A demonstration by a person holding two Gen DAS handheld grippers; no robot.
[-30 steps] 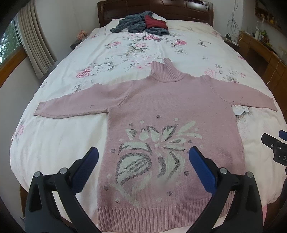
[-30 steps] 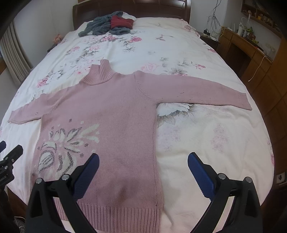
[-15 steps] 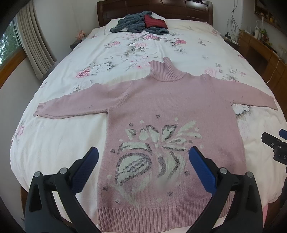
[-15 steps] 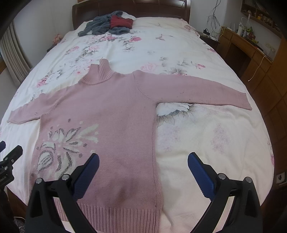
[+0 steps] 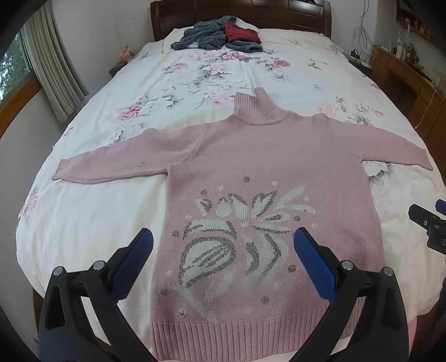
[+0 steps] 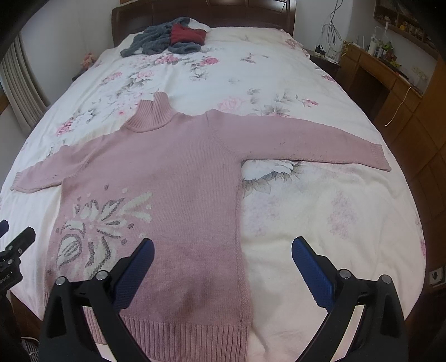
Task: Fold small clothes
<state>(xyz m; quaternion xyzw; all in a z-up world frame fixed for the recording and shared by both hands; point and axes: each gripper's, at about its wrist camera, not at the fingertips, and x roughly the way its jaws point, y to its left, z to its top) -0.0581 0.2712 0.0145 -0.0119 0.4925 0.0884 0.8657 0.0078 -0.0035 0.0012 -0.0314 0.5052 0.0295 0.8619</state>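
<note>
Pink sweater [image 5: 267,172] flat ahead, hem nearest me; my left gripper [image 5: 223,250] and right gripper [image 6: 223,259] gape wide, empty; right sleeve [image 6: 320,144] nearer right.

Two fisheye wrist views look from the foot of a bed [image 5: 83,222] toward the headboard [image 5: 239,16] at 12 o'clock, angled down. The left view centres on the pink sweater [image 5: 264,156]; the right view sits further right, sweater at 10 o'clock. Both share sweater, bedspread and headboard.
</note>
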